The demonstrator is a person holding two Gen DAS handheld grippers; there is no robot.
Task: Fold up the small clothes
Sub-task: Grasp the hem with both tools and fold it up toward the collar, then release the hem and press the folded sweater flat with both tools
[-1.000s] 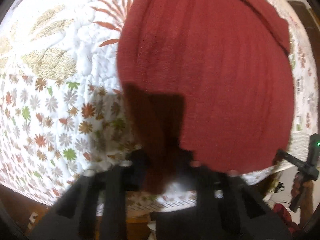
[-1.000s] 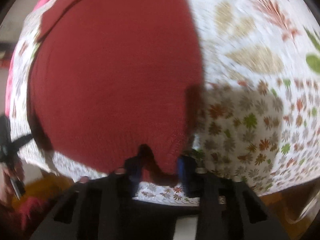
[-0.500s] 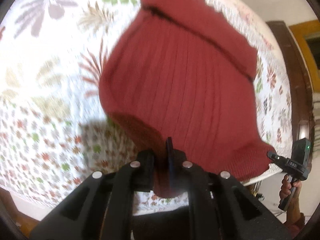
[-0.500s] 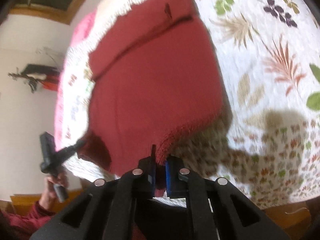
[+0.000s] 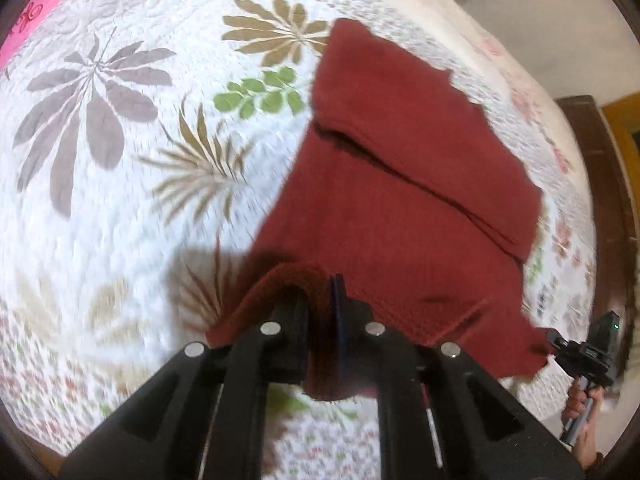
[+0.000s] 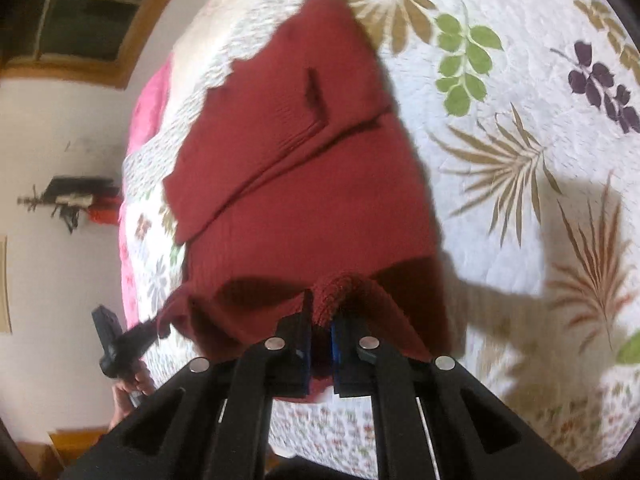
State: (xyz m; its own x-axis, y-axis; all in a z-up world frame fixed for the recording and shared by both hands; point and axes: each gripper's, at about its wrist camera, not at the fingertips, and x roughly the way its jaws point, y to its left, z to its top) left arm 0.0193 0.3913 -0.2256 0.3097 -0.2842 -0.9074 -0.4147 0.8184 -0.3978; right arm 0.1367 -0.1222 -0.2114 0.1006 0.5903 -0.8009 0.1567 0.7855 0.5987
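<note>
A dark red knitted garment (image 5: 404, 200) lies on a white floral quilt (image 5: 120, 160), its far part folded over in a flap. My left gripper (image 5: 320, 292) is shut on the near hem at one corner, lifted off the quilt. In the right wrist view the same red garment (image 6: 304, 184) shows, with my right gripper (image 6: 320, 320) shut on the hem at the other corner. Each view shows the other gripper at the edge: right gripper (image 5: 560, 346) and left gripper (image 6: 156, 326), each holding a stretched corner.
The quilt (image 6: 520, 120) covers a bed with a pink cloth (image 6: 148, 108) at its far side. A dark wooden bed frame (image 5: 600, 200) runs along one edge. A hand (image 5: 580, 404) grips a handle. A white wall and a wooden-framed window (image 6: 80, 12) stand behind.
Both grippers have risen and drawn back from the quilt, lifting the near hem. More of the quilt and the garment's folded far flap have come into view.
</note>
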